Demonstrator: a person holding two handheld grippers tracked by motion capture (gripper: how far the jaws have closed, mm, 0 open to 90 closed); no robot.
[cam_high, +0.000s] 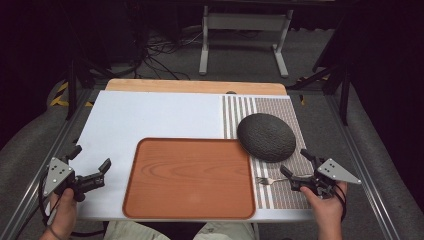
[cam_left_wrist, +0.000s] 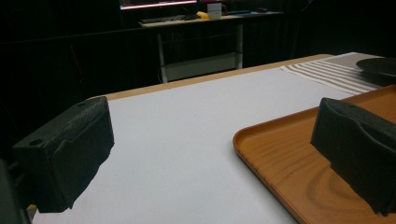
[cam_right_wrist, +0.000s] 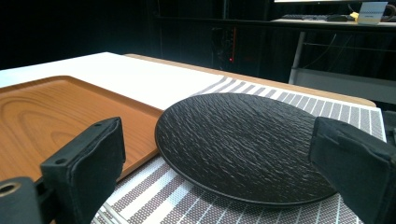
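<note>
A brown wooden tray (cam_high: 190, 175) (cam_left_wrist: 299, 154) (cam_right_wrist: 46, 112) lies bare at the front middle of the table. To its right, a black textured plate (cam_high: 266, 136) (cam_left_wrist: 378, 65) (cam_right_wrist: 238, 140) rests on a striped placemat (cam_high: 280, 107) (cam_left_wrist: 336, 74) (cam_right_wrist: 187, 200). A silver fork (cam_high: 275, 179) lies on the placemat in front of the plate. My left gripper (cam_high: 91, 157) (cam_left_wrist: 215, 116) stands open over the white surface left of the tray. My right gripper (cam_high: 296, 162) (cam_right_wrist: 222, 140) is open, facing the plate, with the fork's handle beside its near jaw. Neither holds anything.
A white mat (cam_high: 150, 115) covers the left and middle of the wooden table (cam_high: 195, 86). Metal rails (cam_high: 350, 145) run along both sides. A white stand (cam_high: 245, 35) and cables (cam_high: 160, 50) lie on the floor beyond the far edge.
</note>
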